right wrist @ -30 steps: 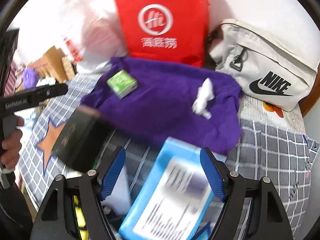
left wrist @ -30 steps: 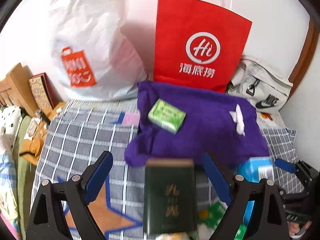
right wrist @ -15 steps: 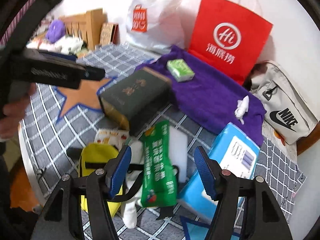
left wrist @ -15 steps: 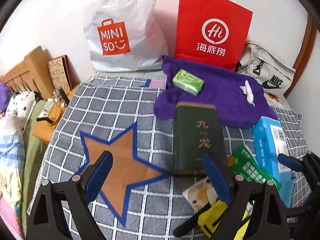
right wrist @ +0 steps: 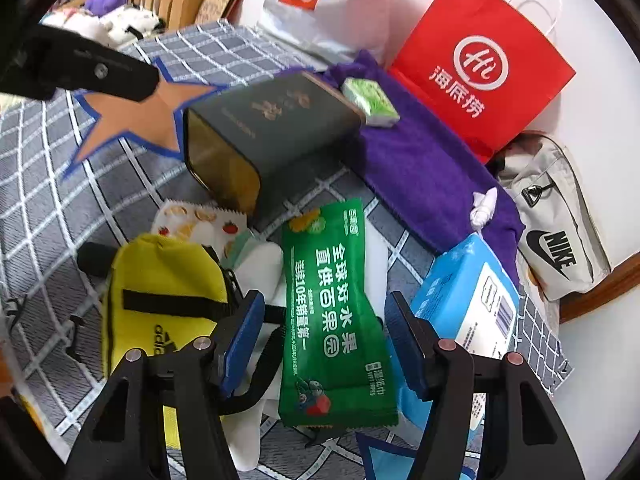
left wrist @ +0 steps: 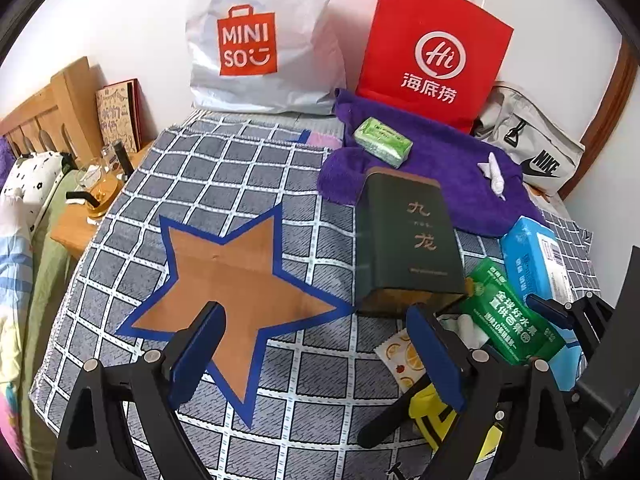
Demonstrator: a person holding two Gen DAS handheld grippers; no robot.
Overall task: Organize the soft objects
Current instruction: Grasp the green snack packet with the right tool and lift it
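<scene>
My left gripper (left wrist: 314,314) is open over a brown star (left wrist: 228,276) on the checked blanket, with nothing between its fingers. Just to its right lies a dark green tin (left wrist: 404,240). My right gripper (right wrist: 324,300) is open and hovers over a green wipes pack (right wrist: 332,320) that lies between its fingers, pads clear of it. A yellow pouch (right wrist: 160,292) is to the left of that pack and a blue tissue pack (right wrist: 472,300) to the right. Behind them, a purple towel (right wrist: 420,160) carries a small green tissue pack (right wrist: 370,100) and a white scrap (right wrist: 482,208).
A white Miniso bag (left wrist: 260,40), a red paper bag (left wrist: 432,52) and a grey Nike bag (left wrist: 536,152) stand along the back wall. A wooden headboard (left wrist: 44,108) and a side table with glasses (left wrist: 96,192) are at the left. A fruit-print sachet (right wrist: 200,220) lies by the tin.
Both grippers have pulled back toward me. The left went from over the tin to over the star. The right rolled, narrowed its jaws and went from the blue pack to the green wipes pack.
</scene>
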